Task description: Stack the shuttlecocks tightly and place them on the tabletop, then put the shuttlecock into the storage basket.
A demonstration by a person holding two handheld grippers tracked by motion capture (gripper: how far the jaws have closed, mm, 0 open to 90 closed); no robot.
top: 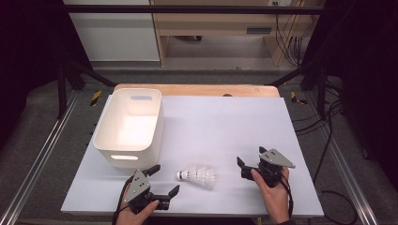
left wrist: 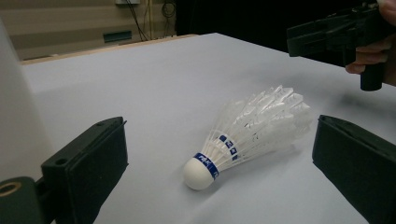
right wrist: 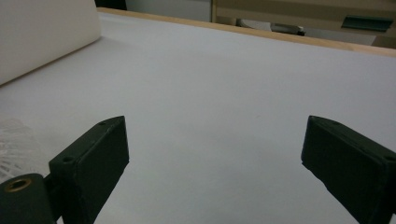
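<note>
Here, shuttlecock (left wrist: 247,135) between wide jaws, untouched

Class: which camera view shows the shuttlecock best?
The left gripper view: the shuttlecock lies close between open tongs, cork and blue bands clear. The high view shows it small; the right gripper view catches a blurred feather edge.

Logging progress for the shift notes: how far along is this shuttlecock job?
Nothing looks done: the shuttlecock lies on the white table sheet, ungripped. In hand: the left tool, jaws open, frames it. The right tool waits open. Left: grip and move it, perhaps into the white bin.
</note>
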